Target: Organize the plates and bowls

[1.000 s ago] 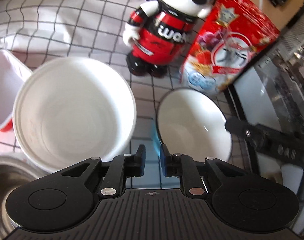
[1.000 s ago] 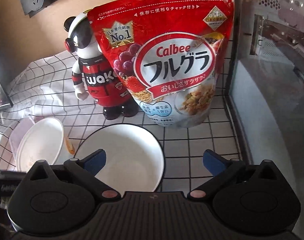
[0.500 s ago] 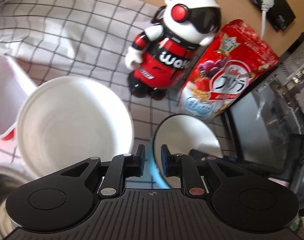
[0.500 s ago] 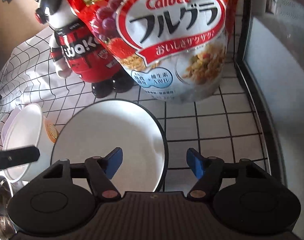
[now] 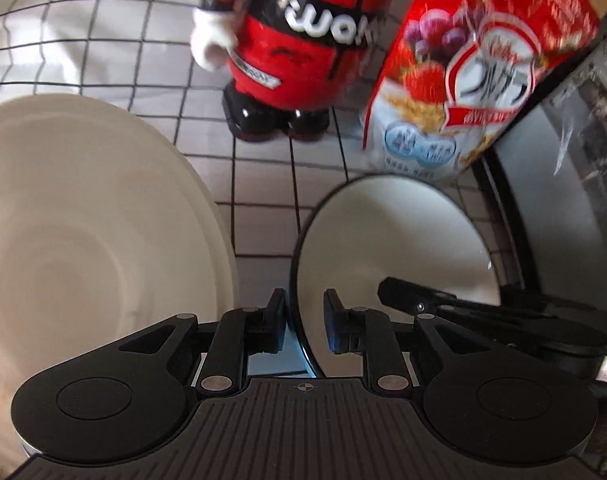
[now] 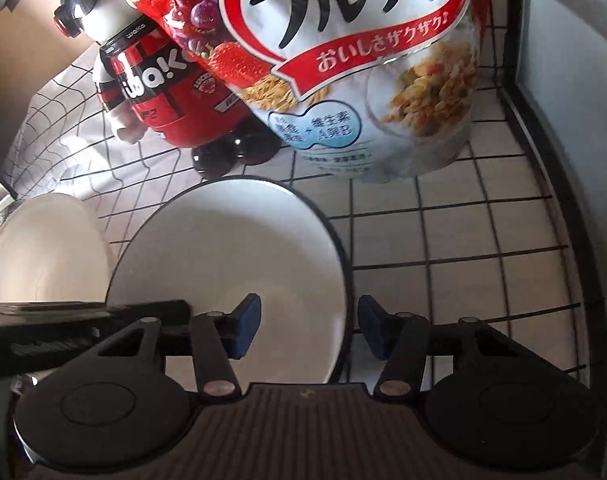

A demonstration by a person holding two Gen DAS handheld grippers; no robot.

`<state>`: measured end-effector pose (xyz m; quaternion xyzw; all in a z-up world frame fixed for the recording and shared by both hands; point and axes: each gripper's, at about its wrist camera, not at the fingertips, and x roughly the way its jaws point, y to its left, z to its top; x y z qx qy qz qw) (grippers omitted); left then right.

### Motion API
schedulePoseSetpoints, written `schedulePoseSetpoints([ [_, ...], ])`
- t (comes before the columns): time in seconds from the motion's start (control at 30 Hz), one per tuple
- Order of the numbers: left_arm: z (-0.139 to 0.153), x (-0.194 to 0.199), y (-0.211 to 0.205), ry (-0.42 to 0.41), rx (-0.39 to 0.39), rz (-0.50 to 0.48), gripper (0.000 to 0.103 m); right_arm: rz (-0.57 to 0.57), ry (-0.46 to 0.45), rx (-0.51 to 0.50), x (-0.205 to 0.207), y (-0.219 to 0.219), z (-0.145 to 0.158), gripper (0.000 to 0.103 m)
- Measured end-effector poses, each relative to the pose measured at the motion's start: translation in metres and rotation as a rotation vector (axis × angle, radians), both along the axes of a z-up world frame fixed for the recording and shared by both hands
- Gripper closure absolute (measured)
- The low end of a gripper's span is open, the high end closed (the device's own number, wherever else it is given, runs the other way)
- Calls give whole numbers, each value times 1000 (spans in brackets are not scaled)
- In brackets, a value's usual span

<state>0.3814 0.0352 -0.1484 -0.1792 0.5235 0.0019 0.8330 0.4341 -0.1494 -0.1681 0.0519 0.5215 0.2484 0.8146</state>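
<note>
Black-rimmed bowl (image 6: 231, 264) sits between both grippers: left gripper (image 5: 303, 322) just opening narrowly, right gripper (image 6: 309, 330) just closing, each straddling its rim. Neither seems to pinch yet. Next: clamp and lift.

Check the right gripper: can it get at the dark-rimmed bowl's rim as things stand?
Probably yes. The right gripper has been closing and its fingers already straddle the bowl's near right rim, one inside, one outside, pads not yet pressing. Nothing blocks it; the left gripper straddles the opposite rim, clear of it.
</note>
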Motion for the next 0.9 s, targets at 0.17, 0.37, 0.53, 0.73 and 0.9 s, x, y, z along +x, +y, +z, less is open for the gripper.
schedulePoseSetpoints([
  [0.17,-9,8,5,3,-45,8,78,17,-9,-2,3,5,0,52],
  [0.37,-16,14,11,20,-77,18,83,19,-8,-7,3,11,0,51],
  [0.53,-3,7,8,11,-47,12,82,23,-47,16,-9,8,19,50],
  [0.73,33,-7,5,-59,-29,3,82,19,-113,42,-26,2,55,50],
  [0.9,66,-22,2,-107,-20,-8,81,11,-117,88,-38,-7,75,50],
])
